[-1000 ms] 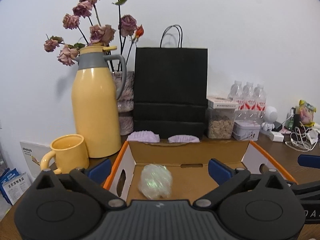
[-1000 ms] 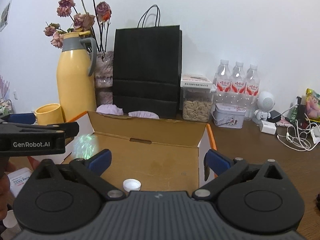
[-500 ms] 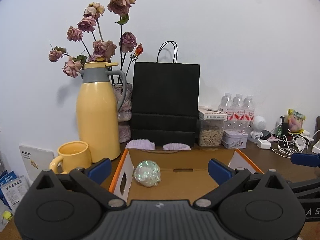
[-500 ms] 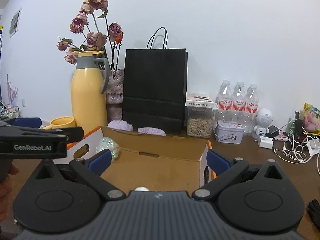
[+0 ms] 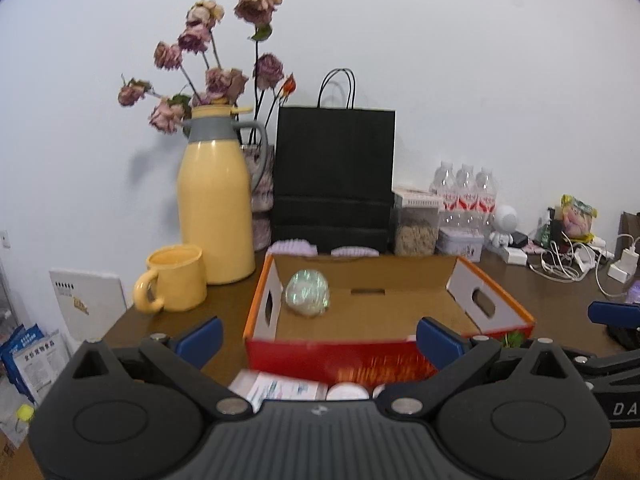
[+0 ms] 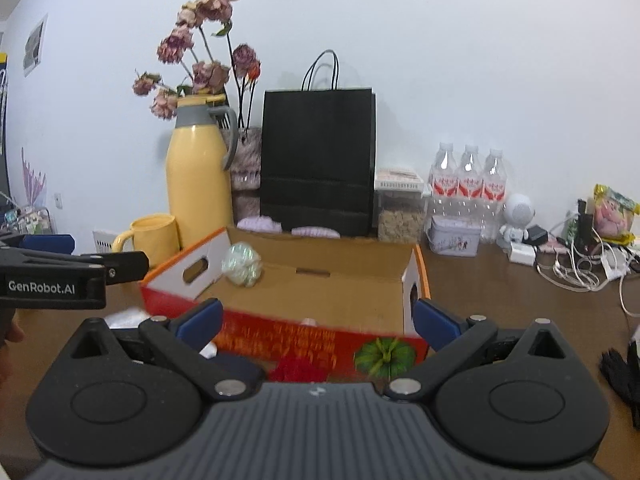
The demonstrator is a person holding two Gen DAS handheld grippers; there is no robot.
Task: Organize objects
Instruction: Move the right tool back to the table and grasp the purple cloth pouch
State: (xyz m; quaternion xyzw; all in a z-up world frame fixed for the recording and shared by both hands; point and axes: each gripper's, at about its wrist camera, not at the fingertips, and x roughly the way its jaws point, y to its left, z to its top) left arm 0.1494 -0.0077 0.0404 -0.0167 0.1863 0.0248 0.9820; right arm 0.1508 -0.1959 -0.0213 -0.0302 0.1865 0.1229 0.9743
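Left gripper spread wide and empty at lower centre, right gripper likewise gaping, nothing held. Centre frame, the iridescent ball sits in the cardboard box, back-left corner. Looks light, crinkly, squashable: pinch gently across its middle.

Bright, even light; soft wall shadows; near edges blurred (fisheye-bent corners).
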